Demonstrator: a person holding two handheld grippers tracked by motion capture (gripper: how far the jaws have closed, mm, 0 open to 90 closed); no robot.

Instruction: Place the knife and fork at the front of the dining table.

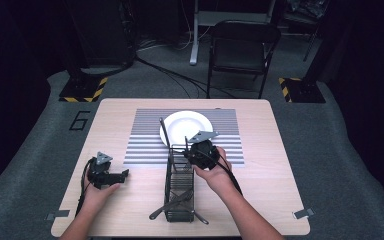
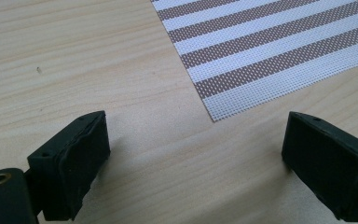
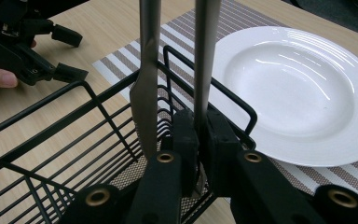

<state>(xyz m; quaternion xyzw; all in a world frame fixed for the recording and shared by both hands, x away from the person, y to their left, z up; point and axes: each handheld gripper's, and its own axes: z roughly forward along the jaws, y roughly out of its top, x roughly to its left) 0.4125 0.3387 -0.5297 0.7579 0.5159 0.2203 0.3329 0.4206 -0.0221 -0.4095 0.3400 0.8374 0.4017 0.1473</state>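
Table [image 1: 130, 210]: light wood, sits on grey carpet. Folding chair [image 1: 242, 47] stands behind it, well apart; cables run across floor nearby. Black "6" marked at table's far-left corner.

Mat [image 1: 145, 140]: striped, centre of table toward far side. Its corner also seen in left gripper view [image 2: 270, 51].

Plate [image 1: 186, 126]: white, empty, on mat, just beyond basket's far end. In right gripper view [image 3: 303, 88] it lies right of the utensils, lower rim cut off by the jaws.

Basket [image 1: 180, 192]: black wire, long and narrow, runs from mat's near edge toward person. Far end rests on mat. Wire rail with looped handle crosses in front of right gripper [image 3: 168, 98]. Dark utensils lie flat at near end, handles poking out both sides; type hard to make out.

Right gripper [image 1: 200, 152]: over basket's far end, close to plate. Jaws clenched on a metal handle [image 3: 205, 60], held upright; its top is cut off by frame edge, its lower end hidden between the pads. Kind of utensil: cannot tell.

Knife [image 3: 147, 98]: stands in basket just beside the held handle, blade down, tip hidden behind gripper body. Not gripped.

Left gripper [image 1: 102, 172]: on bare table left of basket, well apart from it. Jaws released, wide, nothing between them; wood and mat corner seen through the gap. Pads [image 2: 81, 158] sit low to the surface; contact w/ table cannot be told.
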